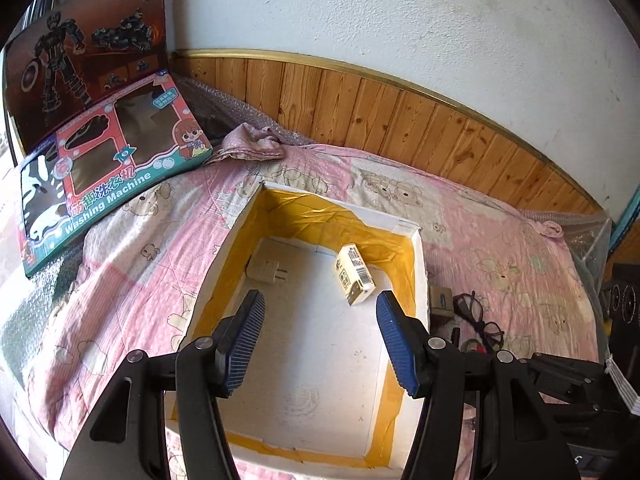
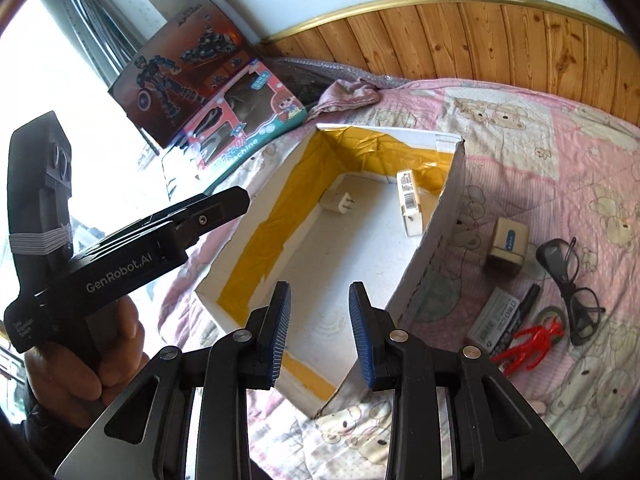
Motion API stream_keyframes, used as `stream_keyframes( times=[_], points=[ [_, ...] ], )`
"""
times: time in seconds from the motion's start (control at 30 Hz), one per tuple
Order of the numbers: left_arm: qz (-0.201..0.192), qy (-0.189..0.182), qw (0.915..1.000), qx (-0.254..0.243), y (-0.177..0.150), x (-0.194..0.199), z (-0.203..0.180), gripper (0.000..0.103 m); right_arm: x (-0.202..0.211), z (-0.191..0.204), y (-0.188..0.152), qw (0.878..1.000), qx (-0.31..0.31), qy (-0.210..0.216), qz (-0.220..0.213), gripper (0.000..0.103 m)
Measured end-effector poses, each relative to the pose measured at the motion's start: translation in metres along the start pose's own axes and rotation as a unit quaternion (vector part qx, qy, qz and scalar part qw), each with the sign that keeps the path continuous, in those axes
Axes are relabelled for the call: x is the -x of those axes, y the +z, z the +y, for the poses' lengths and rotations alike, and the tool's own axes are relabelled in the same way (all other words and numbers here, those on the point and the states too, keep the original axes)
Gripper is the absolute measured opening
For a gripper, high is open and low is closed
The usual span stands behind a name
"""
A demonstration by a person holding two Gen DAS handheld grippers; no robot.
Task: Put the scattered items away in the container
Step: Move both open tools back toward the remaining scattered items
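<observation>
A plug adapter (image 2: 335,203) and small carton (image 2: 410,202) lie in the box (image 2: 420,252); glasses (image 2: 568,288), red figure (image 2: 528,342) and other bits remain right of it, both hand-held grippers (image 1: 320,340) (image 2: 318,334) spread empty.

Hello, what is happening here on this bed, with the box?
A person holds two grippers over an open cardboard box on a pink quilt. The left gripper and right gripper are both open and empty. A plug adapter and a small carton already lie inside. Eyeglasses, a red toy figure and other small items wait outside.
</observation>
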State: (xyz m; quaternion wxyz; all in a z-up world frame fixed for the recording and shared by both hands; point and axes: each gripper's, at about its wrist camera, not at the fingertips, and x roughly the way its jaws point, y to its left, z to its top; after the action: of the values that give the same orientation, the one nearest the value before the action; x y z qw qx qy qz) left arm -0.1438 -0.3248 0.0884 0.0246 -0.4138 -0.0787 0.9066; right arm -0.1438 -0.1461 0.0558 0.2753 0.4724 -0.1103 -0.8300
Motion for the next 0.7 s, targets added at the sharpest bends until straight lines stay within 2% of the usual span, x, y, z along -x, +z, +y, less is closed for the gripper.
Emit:
stream_keyframes(
  times=[0.13,0.4,0.7],
  points=[
    [-0.009,0.003,0.9996,-0.026,-0.02,0.023,-0.018,0.06,0.018,0.001,-0.023,1.0,-0.011,0.012,-0.01,0.033],
    [-0.002,-0.007,0.9995,-0.029,-0.055,0.046,-0.035,0.059,0.051,0.003,-0.065,0.999,-0.026,0.03,-0.027,0.034],
    [0.021,-0.031,0.9982,-0.046,-0.099,0.056,-0.059,0.059,0.08,-0.042,-0.119,0.995,-0.095,0.017,-0.04,0.034]
  ],
)
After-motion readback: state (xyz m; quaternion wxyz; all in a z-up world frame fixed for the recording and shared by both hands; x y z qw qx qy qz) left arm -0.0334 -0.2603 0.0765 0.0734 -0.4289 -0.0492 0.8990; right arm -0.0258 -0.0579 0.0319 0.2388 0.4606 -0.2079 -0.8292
